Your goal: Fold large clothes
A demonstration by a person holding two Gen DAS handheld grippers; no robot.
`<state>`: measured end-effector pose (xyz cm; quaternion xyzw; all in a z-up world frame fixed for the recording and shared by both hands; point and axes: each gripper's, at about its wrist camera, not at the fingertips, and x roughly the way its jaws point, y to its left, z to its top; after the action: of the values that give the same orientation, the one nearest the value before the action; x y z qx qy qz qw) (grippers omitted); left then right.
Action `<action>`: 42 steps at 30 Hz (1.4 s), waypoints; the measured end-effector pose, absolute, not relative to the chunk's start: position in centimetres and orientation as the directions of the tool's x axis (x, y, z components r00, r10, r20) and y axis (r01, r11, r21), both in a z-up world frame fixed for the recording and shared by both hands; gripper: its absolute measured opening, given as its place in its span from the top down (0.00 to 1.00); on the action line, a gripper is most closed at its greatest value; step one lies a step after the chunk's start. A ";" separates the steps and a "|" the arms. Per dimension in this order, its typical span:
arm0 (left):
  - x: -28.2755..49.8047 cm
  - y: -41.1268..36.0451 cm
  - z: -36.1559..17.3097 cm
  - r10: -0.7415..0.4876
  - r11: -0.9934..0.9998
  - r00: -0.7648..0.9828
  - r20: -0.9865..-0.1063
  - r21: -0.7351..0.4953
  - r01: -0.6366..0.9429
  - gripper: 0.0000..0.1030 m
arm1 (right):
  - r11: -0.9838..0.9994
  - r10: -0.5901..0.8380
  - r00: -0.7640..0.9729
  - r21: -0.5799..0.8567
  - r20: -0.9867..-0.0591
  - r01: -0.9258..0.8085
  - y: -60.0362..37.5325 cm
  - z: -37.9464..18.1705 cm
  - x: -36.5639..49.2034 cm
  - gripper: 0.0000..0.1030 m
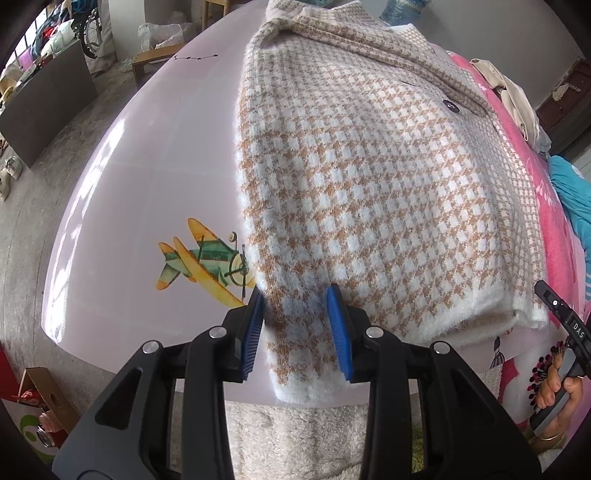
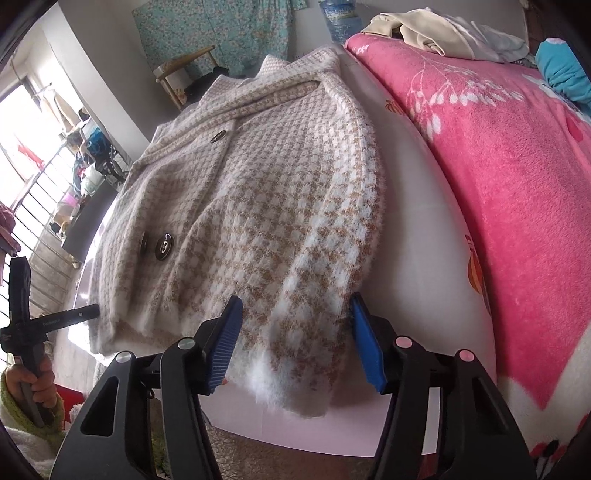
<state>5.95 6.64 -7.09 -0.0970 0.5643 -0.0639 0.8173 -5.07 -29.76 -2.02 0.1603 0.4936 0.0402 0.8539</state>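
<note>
A fuzzy tan-and-white houndstooth coat (image 1: 369,177) lies flat on a pale pink table (image 1: 140,166), collar at the far end, dark buttons on its front. Its left sleeve cuff (image 1: 306,362) lies between the blue pads of my left gripper (image 1: 297,328), whose jaws stand apart around it. In the right wrist view the coat (image 2: 251,192) shows again, and its right sleeve cuff (image 2: 295,369) lies between the spread jaws of my right gripper (image 2: 295,339).
A pink floral blanket (image 2: 498,184) covers the table's right side, with beige clothes (image 2: 424,29) and a teal item (image 2: 565,70) at its far end. An airplane print (image 1: 203,258) marks the table. The table's near edge (image 2: 295,428) is just ahead. Room clutter stands at left.
</note>
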 end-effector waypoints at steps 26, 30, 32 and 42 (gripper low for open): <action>5.8 5.5 -7.4 -0.109 0.981 0.312 -0.944 -0.152 -0.117 0.67 | 0.903 0.349 0.511 0.427 -0.785 0.039 -29.8 -2.6 -4.1 0.43; 5.6 5.5 -7.2 -0.098 0.983 0.316 -0.944 -0.141 -0.116 0.67 | 0.910 0.345 0.510 0.414 -0.788 0.024 -29.2 -2.5 -3.9 0.35; 5.4 5.4 -7.1 -0.086 0.986 0.322 -0.943 -0.127 -0.111 0.67 | 0.918 0.327 0.513 0.396 -0.794 0.028 -28.8 -2.4 -3.9 0.35; 4.8 3.8 -6.5 -0.041 0.996 0.352 -0.935 -0.064 -0.054 0.77 | 0.901 0.330 0.530 0.428 -0.781 0.070 -29.2 -2.7 -3.9 0.35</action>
<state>4.82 3.83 -6.47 -0.0417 0.5693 0.0037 0.8211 -3.86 -29.18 -2.66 0.2090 0.4787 0.0765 0.8493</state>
